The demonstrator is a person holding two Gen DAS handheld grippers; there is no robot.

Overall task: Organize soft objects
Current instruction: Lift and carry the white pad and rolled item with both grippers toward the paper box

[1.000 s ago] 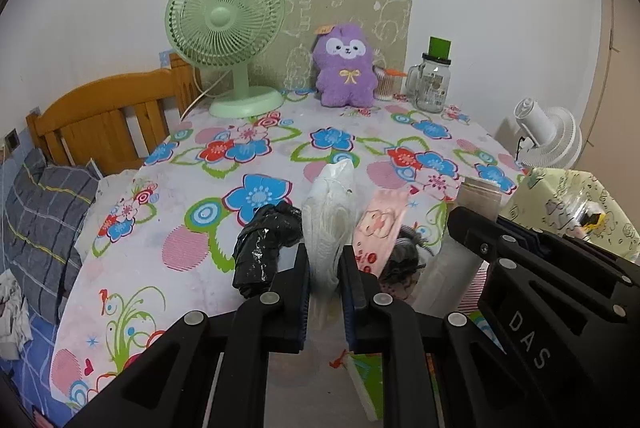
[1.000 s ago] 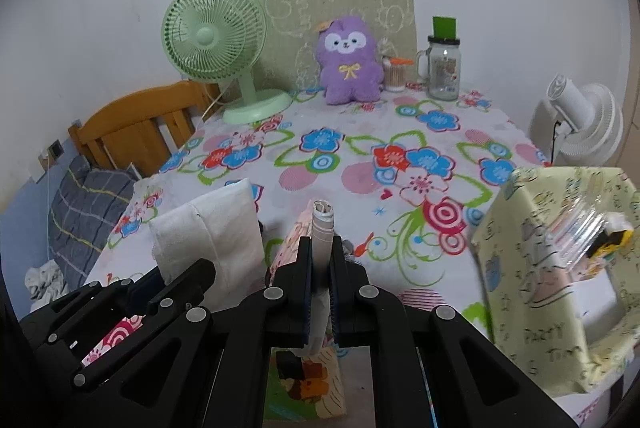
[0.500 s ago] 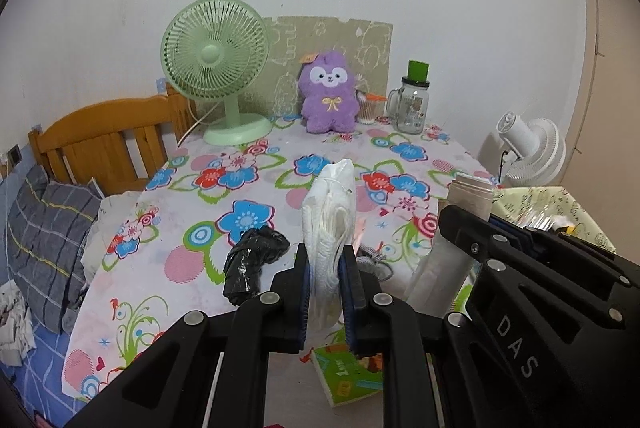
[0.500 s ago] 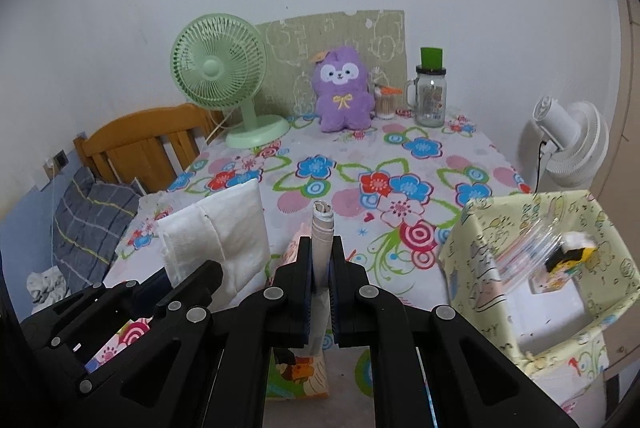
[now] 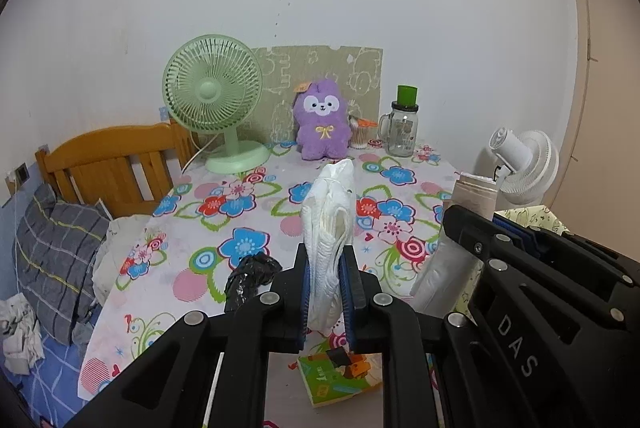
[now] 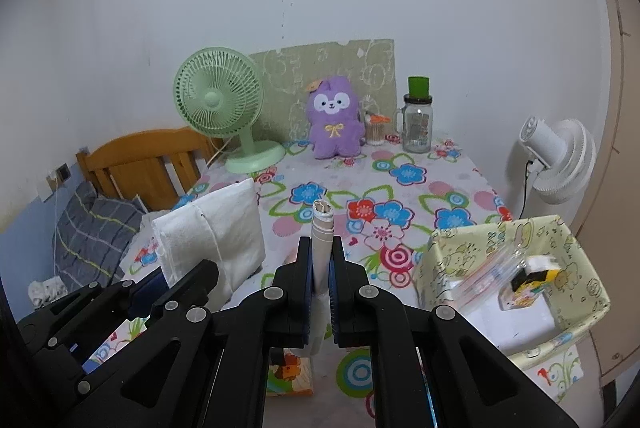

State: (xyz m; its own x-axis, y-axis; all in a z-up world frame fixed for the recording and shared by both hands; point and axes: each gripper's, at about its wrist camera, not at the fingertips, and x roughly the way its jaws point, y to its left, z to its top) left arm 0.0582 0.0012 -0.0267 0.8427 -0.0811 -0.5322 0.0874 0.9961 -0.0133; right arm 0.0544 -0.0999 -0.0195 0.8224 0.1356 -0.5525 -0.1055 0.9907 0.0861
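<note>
White padding fills the left gripper (image 5: 325, 292): its fingers are clamped on a folded white pad (image 5: 329, 224) that stands upright above the flowered tablecloth (image 5: 240, 211). The right gripper (image 6: 320, 282) is pinched tight on a rolled beige cloth (image 6: 322, 240), held upright too, just beside the pad. A yellow fabric box (image 6: 520, 240) sits at the table's right edge, with a clear packet (image 6: 492, 274) inside. A crumpled black bag (image 5: 250, 278) lies on the cloth below the left gripper. A purple plush toy (image 5: 321, 125) and a green fan (image 5: 214, 95) stand by the wall.
</note>
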